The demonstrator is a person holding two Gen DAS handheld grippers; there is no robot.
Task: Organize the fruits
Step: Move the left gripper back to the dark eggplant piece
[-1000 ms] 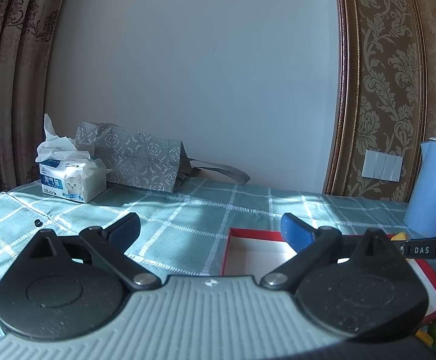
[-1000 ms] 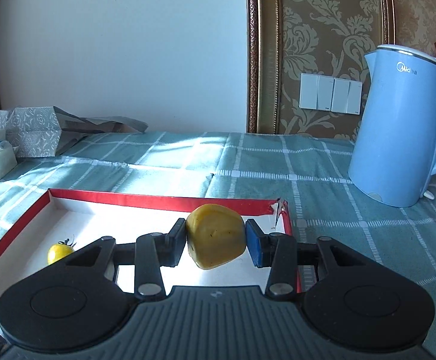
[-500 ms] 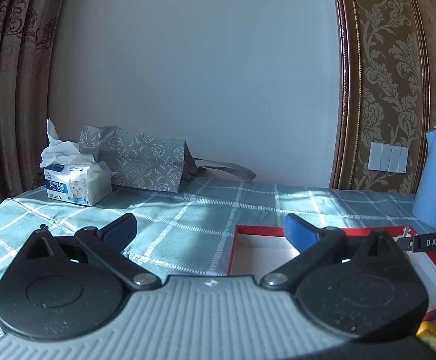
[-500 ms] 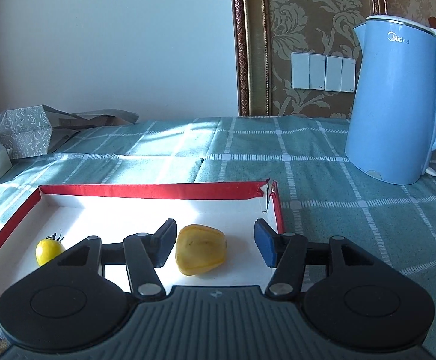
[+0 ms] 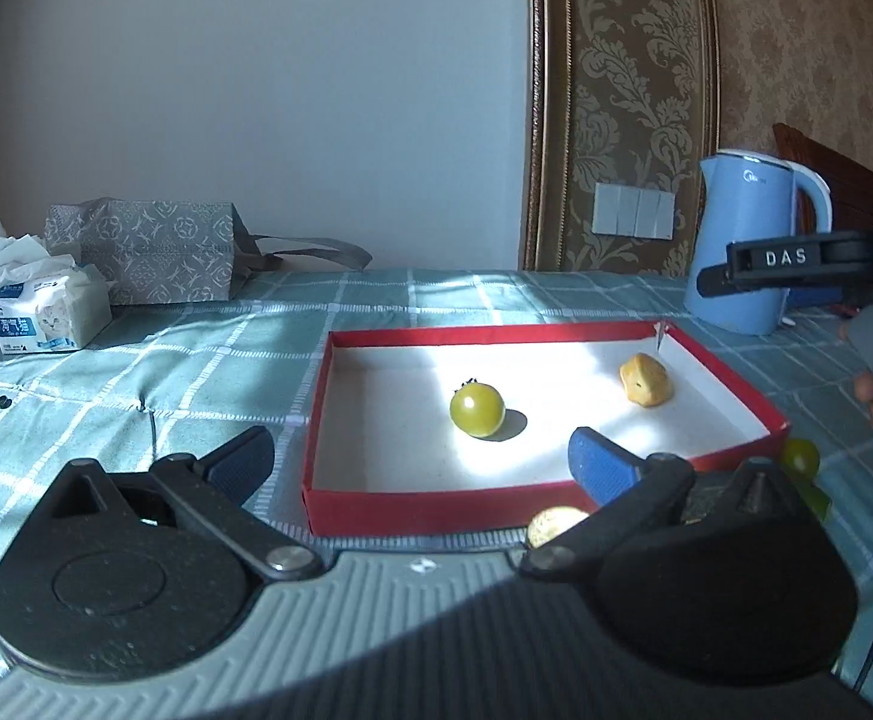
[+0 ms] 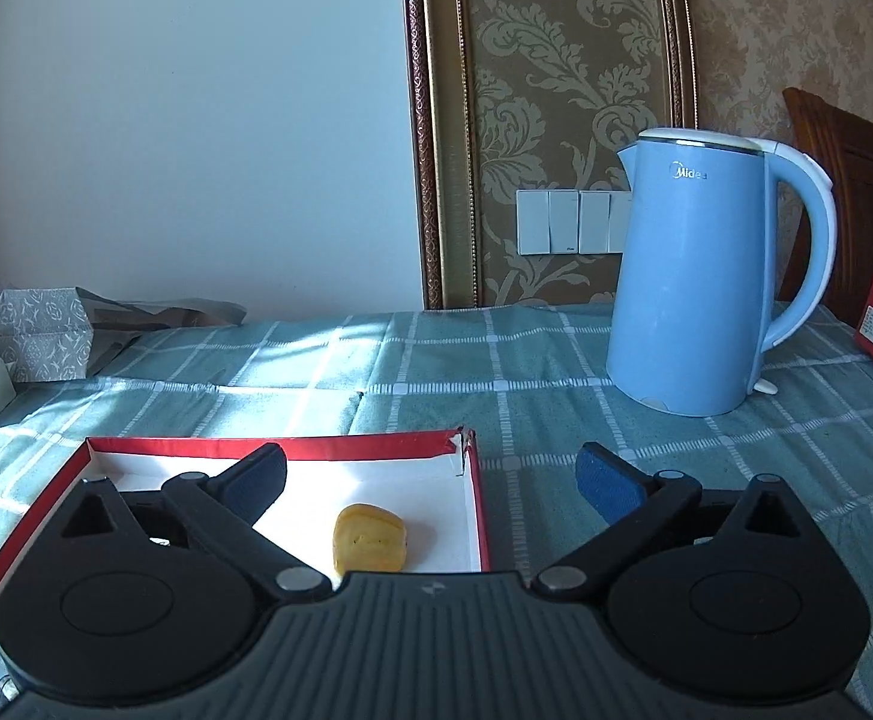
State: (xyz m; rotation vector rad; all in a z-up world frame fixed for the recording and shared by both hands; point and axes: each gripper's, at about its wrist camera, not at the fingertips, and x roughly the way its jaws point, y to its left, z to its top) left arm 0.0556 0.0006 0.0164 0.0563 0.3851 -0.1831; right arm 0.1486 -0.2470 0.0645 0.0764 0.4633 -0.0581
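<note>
Fruit sits in two places. Inside the red-rimmed tray [image 5: 730,377] a round yellow-green tomato [image 5: 477,408] rests near the middle of the white floor, well apart from every wall, and a pale yellow chunk [image 6: 369,537] lies near the far right corner, close to the right wall without touching it. Outside, just beside the near right corner, a green fruit [image 5: 801,457] lies on the checked tablecloth [image 6: 556,360], and a tan piece [image 5: 550,525] shows against the near wall, half hidden behind my finger.

My left gripper [image 5: 421,459] is spread wide and carries nothing, its tips straddling the near left corner of the tray. My right gripper [image 6: 430,474] is likewise spread wide and bare, one tip over the tray floor, the other past the torn right wall over cloth.

Bare cloth runs between the tray and the blue kettle [image 6: 691,288]. A tissue pack [image 5: 46,312] and grey patterned bag [image 5: 148,252] stand far left, by the wall.
</note>
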